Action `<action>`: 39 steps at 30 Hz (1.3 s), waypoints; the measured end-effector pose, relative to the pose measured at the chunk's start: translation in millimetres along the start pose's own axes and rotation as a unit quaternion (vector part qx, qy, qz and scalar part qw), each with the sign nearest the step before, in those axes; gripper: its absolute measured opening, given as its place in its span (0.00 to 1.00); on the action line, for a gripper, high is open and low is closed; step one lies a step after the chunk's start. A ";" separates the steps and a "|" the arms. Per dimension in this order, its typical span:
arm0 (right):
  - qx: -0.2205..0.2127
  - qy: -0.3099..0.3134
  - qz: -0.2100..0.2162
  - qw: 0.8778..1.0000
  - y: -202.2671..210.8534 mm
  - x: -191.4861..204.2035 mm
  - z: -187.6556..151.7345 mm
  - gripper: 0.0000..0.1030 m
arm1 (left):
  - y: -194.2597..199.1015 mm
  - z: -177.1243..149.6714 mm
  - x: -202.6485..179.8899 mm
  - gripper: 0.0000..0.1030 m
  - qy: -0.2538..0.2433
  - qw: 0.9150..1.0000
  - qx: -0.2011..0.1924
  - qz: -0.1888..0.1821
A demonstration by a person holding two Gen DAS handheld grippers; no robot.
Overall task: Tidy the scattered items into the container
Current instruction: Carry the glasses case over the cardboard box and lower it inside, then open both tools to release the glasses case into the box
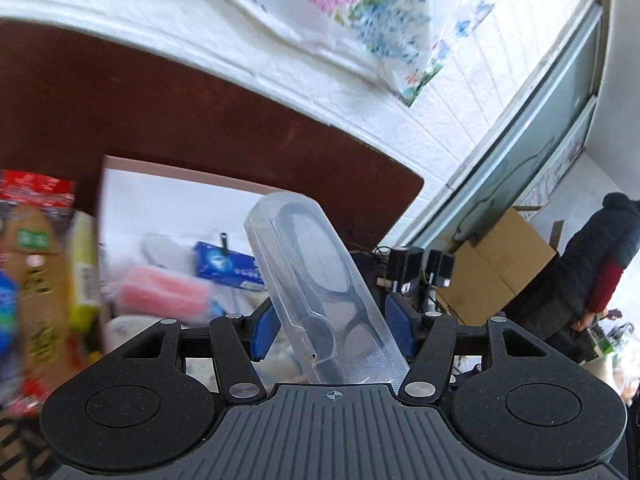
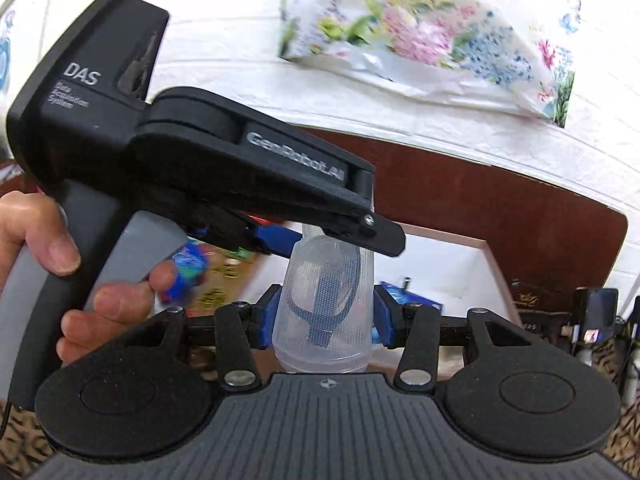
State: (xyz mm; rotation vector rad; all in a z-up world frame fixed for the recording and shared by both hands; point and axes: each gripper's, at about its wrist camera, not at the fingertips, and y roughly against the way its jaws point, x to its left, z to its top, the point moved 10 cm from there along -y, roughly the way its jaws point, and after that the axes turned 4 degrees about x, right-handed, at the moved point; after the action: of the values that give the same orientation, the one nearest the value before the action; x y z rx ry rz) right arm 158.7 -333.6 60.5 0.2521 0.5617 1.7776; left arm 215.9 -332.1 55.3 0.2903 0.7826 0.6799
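A clear plastic case point(image 1: 320, 280) with dark glasses inside is lifted off the table and held at both ends. My left gripper point(image 1: 332, 322) has its blue pads point(image 1: 264, 326) pressed on the case's sides. In the right wrist view the same case point(image 2: 324, 312) sits between my right gripper's point(image 2: 324, 318) blue pads, and my left gripper point(image 2: 332, 240) clamps its far end from the left. Beyond the case lies the white, pink-rimmed box point(image 1: 168, 172), which holds a blue carton point(image 1: 228, 264) and a pink pack point(image 1: 160, 292).
Snack packets point(image 1: 36, 280) and a yellow-green tube point(image 1: 84, 264) lie left of the box on the brown table point(image 1: 160, 100). A hand point(image 2: 48, 240) grips the left gripper's handle. A white wall with a floral sheet point(image 2: 440, 40) is behind. A person point(image 1: 600, 264) and cardboard boxes point(image 1: 496, 264) are at right.
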 end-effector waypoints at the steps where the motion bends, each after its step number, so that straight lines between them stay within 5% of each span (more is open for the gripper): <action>1: 0.006 0.001 -0.002 1.000 -6.3 -8.9 0.2 0.51 | -11.6 3.0 -0.7 0.58 -0.001 1.000 0.003 0.000; 17: 0.105 0.022 -0.026 0.994 -90.3 -96.9 -24.1 0.50 | -161.6 25.9 26.0 0.58 0.045 0.996 0.075 -0.011; 18: 0.111 0.020 -0.030 0.993 -95.7 -100.8 -24.6 0.49 | -168.1 27.5 27.7 0.64 0.045 0.996 0.076 -0.006; 19: 0.120 0.016 -0.036 0.992 -101.9 -105.3 -25.7 0.48 | -173.9 28.6 30.3 0.80 0.046 0.996 0.076 0.007; 21: 0.135 0.001 -0.067 0.989 -111.2 -116.4 -28.7 0.64 | -179.7 26.6 37.5 1.00 0.047 0.994 0.083 0.049; 29: 0.117 -0.036 -0.070 0.990 -84.3 -111.0 -40.0 0.85 | -137.3 25.3 36.5 1.00 -0.004 0.997 0.050 0.050; 33: 0.106 -0.028 -0.085 0.990 -66.2 -95.4 -41.4 0.90 | -103.9 22.2 32.7 1.00 -0.039 0.995 0.013 0.093; 39: 0.075 -0.046 -0.080 0.993 -38.7 -83.4 -30.4 0.96 | -48.2 8.5 21.7 1.00 -0.116 0.980 -0.030 0.160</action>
State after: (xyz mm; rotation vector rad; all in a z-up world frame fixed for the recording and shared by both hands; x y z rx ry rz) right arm 201.3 -413.0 25.2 0.3809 0.6319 1.5630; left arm 255.0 -354.0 26.1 0.4372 0.4946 0.9529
